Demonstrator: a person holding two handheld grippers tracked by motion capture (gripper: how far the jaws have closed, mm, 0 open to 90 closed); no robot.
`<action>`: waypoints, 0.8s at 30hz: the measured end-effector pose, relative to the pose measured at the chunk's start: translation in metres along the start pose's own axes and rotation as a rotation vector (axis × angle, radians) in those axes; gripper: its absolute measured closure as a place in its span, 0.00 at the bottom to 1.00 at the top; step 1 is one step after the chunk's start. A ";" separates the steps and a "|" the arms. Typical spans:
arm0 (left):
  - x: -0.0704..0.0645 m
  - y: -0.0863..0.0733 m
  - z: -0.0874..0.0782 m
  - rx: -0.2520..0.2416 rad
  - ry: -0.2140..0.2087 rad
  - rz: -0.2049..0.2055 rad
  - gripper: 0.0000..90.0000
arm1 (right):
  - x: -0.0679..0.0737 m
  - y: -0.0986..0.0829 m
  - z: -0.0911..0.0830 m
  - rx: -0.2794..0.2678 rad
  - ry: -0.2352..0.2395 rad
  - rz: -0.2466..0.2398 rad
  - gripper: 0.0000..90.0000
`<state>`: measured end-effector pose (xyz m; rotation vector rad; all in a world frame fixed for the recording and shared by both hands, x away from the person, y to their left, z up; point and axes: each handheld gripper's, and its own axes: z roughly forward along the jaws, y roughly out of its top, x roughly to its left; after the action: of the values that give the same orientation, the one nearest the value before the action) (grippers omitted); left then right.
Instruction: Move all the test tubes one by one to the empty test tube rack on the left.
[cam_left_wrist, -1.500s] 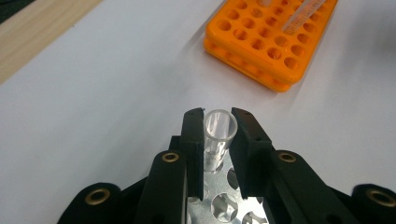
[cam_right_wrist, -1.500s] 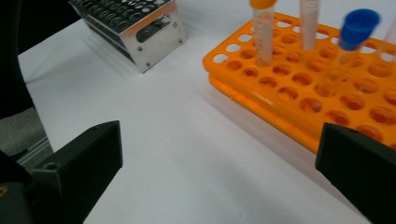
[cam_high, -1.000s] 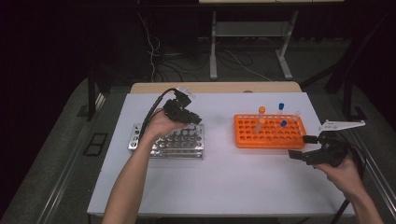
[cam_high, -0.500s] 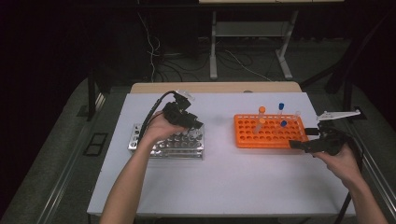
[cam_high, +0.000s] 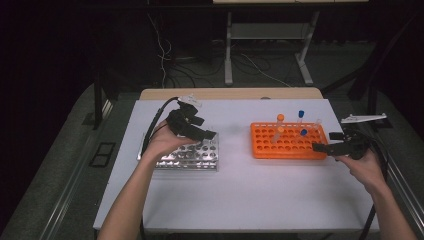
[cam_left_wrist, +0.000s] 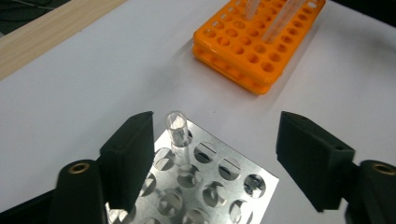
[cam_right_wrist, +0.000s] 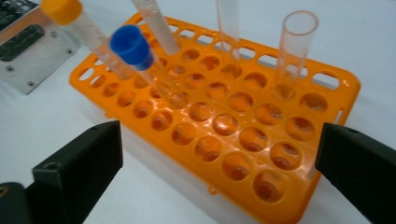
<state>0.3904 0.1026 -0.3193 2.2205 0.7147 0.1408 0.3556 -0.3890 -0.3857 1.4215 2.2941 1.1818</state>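
Left gripper (cam_left_wrist: 212, 154): fingers wide apart, holding nothing, poised over the steel rack (cam_left_wrist: 205, 186) at the counter's left. One clear uncapped tube (cam_left_wrist: 178, 133) stands upright in that rack's far corner hole, just beside the left finger. Right gripper (cam_right_wrist: 219, 177): fingers wide apart, empty, facing the orange rack (cam_right_wrist: 243, 140) at right, which carries capped and open tubes.

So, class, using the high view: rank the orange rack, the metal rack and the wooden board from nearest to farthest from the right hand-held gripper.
1. The orange rack, just left of the right hand-held gripper, whose jaws stand open.
2. The wooden board, along the table's far edge.
3. The metal rack, across the table beneath the left hand-held gripper.
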 end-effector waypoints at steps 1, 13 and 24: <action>-0.002 -0.001 -0.003 -0.006 0.002 0.000 0.27 | -0.001 0.000 0.001 -0.002 -0.005 0.001 0.00; -0.035 -0.022 -0.019 -0.060 0.002 0.008 0.15 | -0.014 0.003 0.014 -0.012 -0.069 -0.010 0.28; -0.056 -0.037 -0.025 -0.099 -0.030 0.021 0.15 | -0.019 0.006 0.030 -0.033 -0.137 -0.023 0.58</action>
<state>0.3186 0.1090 -0.3218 2.1321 0.6549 0.1497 0.3859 -0.3876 -0.4055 1.4146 2.1834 1.0753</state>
